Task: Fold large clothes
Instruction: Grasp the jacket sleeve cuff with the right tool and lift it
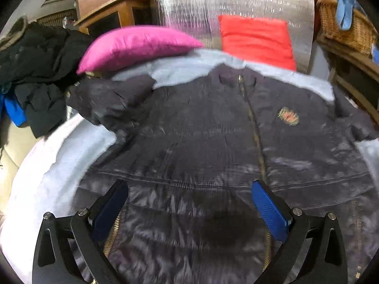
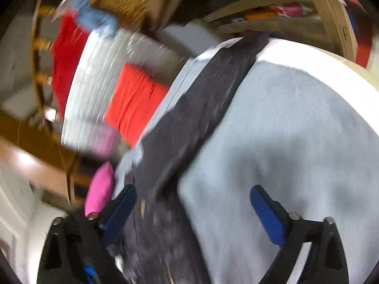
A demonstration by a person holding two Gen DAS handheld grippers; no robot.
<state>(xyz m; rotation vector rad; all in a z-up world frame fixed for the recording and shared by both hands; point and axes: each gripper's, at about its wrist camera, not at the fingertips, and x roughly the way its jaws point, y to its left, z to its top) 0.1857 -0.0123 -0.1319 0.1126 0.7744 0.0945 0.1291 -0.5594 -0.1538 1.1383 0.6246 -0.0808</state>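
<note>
A dark navy zip jacket (image 1: 201, 130) with a chest badge (image 1: 288, 116) lies front-up and spread flat on a bed covered by a light blue sheet (image 1: 59, 161). My left gripper (image 1: 189, 187) hovers open over the jacket's lower front, and nothing is pressed between its blue pads. In the blurred, rolled right wrist view, one dark sleeve (image 2: 201, 108) stretches across the sheet (image 2: 296, 142). My right gripper (image 2: 193, 190) stands open above the sleeve's near end. The fabric runs close to its left finger (image 2: 120, 208), and the pads are not closed on it.
A pink pillow (image 1: 132, 45) and a red pillow (image 1: 255, 37) lean against a silver foil headboard (image 1: 236, 0) at the bed's far end. A heap of dark clothes (image 1: 35, 71) sits at the left. Wicker baskets on wooden shelves (image 1: 343, 26) stand along the right side.
</note>
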